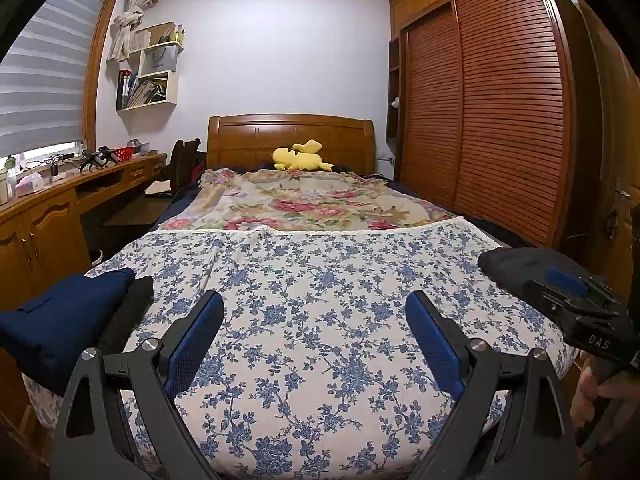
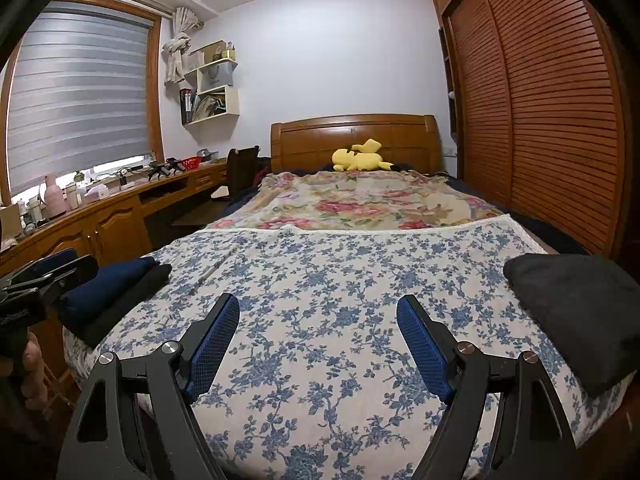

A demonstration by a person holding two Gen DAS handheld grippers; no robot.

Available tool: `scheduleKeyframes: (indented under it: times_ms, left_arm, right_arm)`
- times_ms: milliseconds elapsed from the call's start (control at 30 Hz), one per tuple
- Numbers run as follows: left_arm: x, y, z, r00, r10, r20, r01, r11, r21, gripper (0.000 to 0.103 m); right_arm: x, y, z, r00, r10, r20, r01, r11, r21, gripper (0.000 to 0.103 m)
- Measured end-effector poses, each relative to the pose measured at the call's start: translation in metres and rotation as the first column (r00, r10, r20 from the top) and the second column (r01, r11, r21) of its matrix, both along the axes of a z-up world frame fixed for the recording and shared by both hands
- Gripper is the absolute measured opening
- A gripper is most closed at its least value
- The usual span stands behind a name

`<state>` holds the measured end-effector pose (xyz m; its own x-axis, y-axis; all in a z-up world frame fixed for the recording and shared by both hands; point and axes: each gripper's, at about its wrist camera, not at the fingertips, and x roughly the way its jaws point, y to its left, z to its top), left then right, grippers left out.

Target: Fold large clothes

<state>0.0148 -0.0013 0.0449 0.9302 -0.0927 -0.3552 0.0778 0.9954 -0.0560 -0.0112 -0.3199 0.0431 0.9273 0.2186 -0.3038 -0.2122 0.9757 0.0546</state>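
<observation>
Across the lower half of the frame spreads a cream sheet (image 1: 320, 320) patterned with blue flower sprigs, and beyond it lies a beige cover (image 1: 304, 200) printed with large red and pink blooms. At lower left a navy folded garment (image 1: 64, 320) rests on a black one (image 1: 132, 312), while a charcoal folded garment (image 2: 576, 312) sits at right. A yellow plush toy (image 1: 300, 156) lies before the orange-brown headboard (image 1: 288, 136); each hand-held gripper (image 1: 314, 332) is black with blue pads (image 1: 196, 340).
</observation>
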Motion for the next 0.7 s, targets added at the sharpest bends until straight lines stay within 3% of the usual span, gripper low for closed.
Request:
scheduleKeyframes:
  times_ms: [700]
  left_arm:
    - [-0.0009,-0.0018,-0.0004,1.000,0.001,0.001,-0.001,1.000,0.002,0.093]
  right_arm:
    - [0.0002,0.0027,-0.0007,1.000,-0.008,-0.004,0.008,1.000,0.006,0.082]
